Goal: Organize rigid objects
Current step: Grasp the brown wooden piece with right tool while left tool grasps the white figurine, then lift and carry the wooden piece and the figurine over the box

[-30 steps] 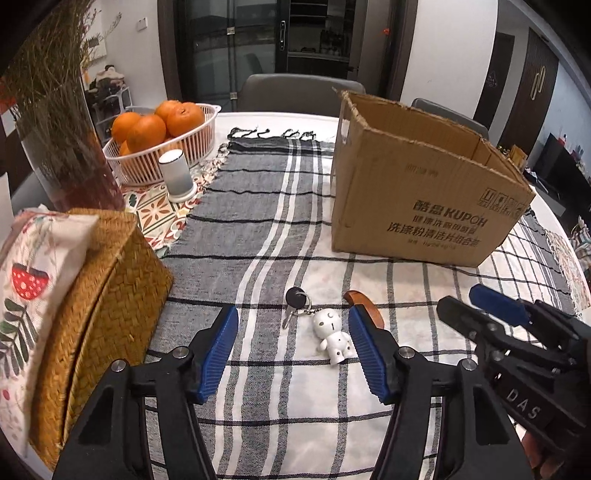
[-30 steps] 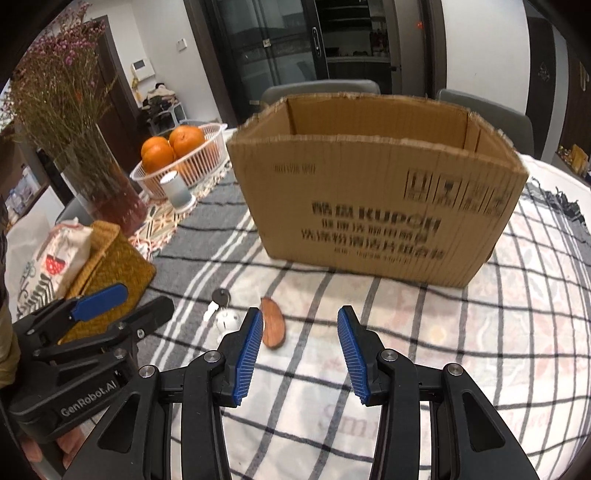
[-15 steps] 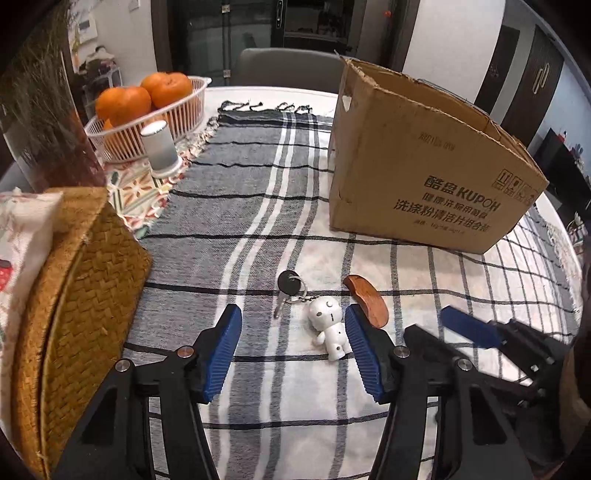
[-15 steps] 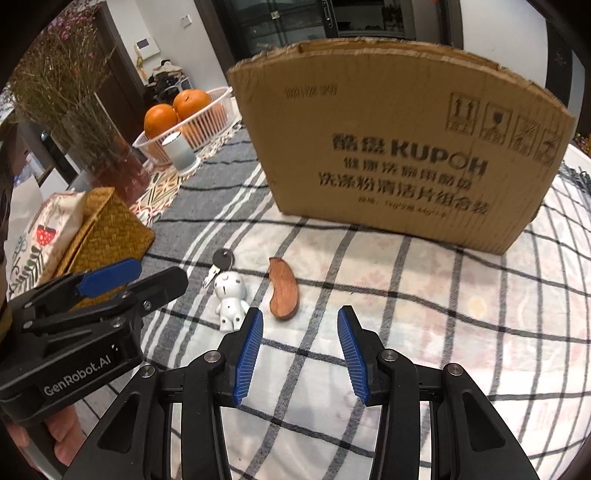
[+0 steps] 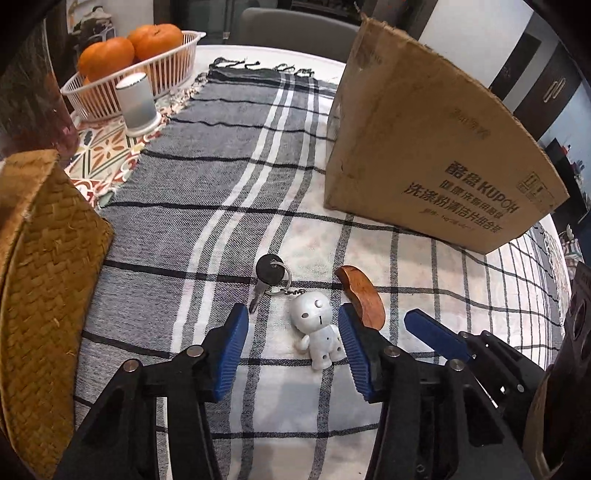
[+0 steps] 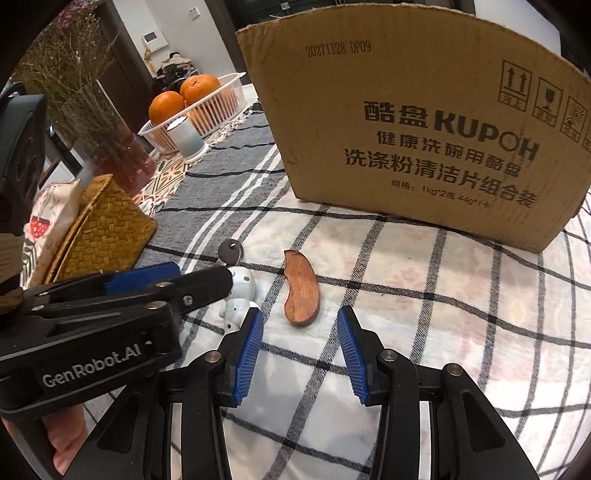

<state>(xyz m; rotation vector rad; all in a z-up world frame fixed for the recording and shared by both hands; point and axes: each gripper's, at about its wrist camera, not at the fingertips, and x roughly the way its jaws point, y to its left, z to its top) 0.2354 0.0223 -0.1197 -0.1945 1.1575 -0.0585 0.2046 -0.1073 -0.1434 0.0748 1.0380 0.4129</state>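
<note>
A white figurine keychain (image 5: 317,332) with a black-headed key (image 5: 269,273) lies on the checked tablecloth (image 5: 229,206). My left gripper (image 5: 292,312) straddles the figurine. Its jaws are closing, and the pads stand just clear of the figurine. To the figurine's right lies a curved brown wooden piece (image 6: 299,288). My right gripper (image 6: 300,315) is open just in front of it, with its tips level with the near end. A tall cardboard box (image 6: 424,129) stands behind both objects, and its inside is hidden.
A woven basket (image 5: 44,277) stands close at the left. Behind it are a white basket of oranges (image 5: 147,62), a small white cylinder (image 5: 136,103) and a vase of dried flowers (image 6: 110,147). A grey chair (image 5: 288,26) is at the table's far side.
Both grippers have sunk toward the cloth and tipped further down. The left jaws have narrowed around the figurine. The right gripper has come up to the wooden piece.
</note>
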